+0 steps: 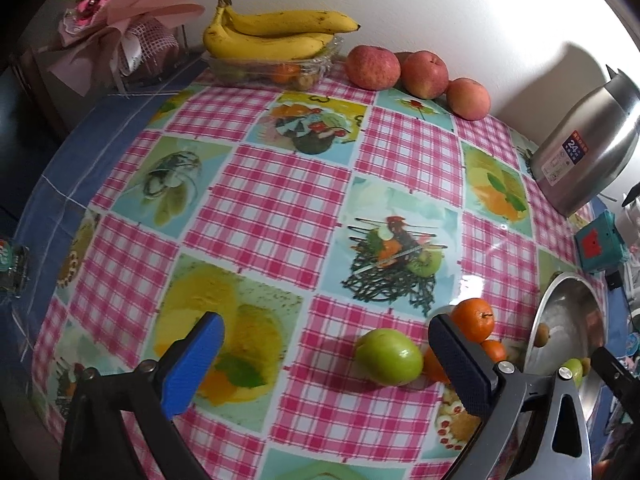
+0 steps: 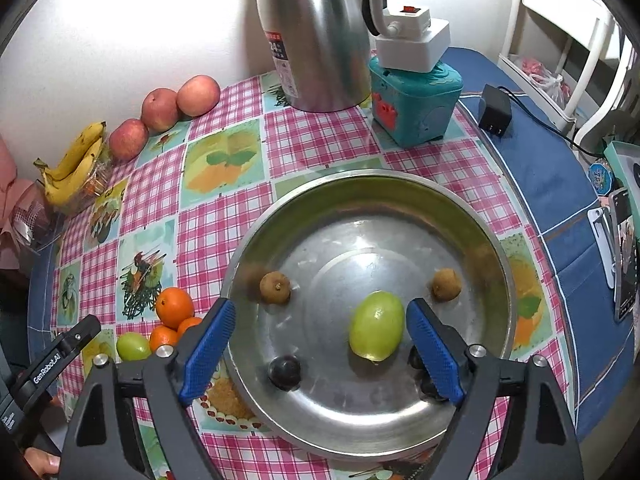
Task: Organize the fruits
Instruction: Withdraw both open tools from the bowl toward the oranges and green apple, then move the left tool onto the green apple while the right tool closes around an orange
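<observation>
A steel bowl [image 2: 472,216] holds a green fruit [image 2: 376,326], two small brown fruits [image 2: 275,287] [image 2: 447,284] and dark round fruits [image 2: 284,372]. My right gripper [image 2: 316,354] is open above the bowl, with the green fruit lying in the bowl between its blue fingers. My left gripper [image 1: 326,364] is open low over the table, with another green fruit [image 1: 389,356] between its fingers, nearer the right one. Small oranges [image 1: 474,319] lie just behind that fruit, beside the bowl [image 1: 560,320]. The same green fruit [image 2: 132,346] and oranges [image 2: 174,307] show left of the bowl.
Three red apples [image 1: 372,67] and bananas [image 1: 272,34] on a clear tray [image 1: 316,65] stand along the far wall. A steel kettle [image 2: 316,32], a teal box [image 2: 416,100] with a white plug block, a charger and phones stand to the right. A pink bouquet [image 1: 112,20] is at far left.
</observation>
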Demonstrator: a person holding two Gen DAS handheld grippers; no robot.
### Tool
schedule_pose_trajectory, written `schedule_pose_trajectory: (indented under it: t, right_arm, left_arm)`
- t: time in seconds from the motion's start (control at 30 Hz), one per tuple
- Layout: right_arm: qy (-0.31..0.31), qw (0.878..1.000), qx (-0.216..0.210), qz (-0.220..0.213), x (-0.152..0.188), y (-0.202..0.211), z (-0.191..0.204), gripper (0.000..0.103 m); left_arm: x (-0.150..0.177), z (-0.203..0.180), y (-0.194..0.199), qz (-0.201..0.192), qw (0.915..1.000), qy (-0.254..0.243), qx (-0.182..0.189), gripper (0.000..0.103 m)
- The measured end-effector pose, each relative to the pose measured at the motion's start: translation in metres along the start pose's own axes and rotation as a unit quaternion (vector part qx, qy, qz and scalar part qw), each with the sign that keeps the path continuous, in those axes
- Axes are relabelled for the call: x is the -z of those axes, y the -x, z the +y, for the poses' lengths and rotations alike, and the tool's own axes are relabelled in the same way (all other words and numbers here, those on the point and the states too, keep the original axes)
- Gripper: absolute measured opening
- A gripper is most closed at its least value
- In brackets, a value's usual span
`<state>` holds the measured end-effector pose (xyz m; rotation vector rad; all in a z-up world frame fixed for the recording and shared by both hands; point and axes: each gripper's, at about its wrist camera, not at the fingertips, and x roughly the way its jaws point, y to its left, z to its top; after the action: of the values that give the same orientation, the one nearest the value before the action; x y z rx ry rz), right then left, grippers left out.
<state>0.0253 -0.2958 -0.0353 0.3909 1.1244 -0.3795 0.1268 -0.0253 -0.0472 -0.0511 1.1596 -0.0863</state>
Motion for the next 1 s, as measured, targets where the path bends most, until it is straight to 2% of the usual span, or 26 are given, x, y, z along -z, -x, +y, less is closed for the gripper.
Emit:
schedule_pose_trajectory:
  t: [0.2,0.47,0.7,1.0]
  right_arm:
    - [0.019,1.000,0.004,0.006,0.006,-0.004,0.012,0.095]
    - [0.046,0.999,0.006,0.005,0.014,-0.007,0.029,0.095]
    - [0.055,0.998,-0.015,0.005,0.018,-0.008,0.042,0.095]
    - [0.067,0.995,-0.068,0.010,0.022,-0.013,0.069,0.095]
  left_arm:
    - [0.005,0.008,0.009,-0.010,0.9999,-0.011,-0.003,0.103]
    - [0.005,0.024,0.018,-0.020,0.9998,-0.002,0.002,0.103]
    - [0.004,0.027,0.016,-0.012,0.9998,0.000,0.013,0.103]
    - [0.001,0.029,0.008,0.005,0.9996,0.017,0.022,0.103]
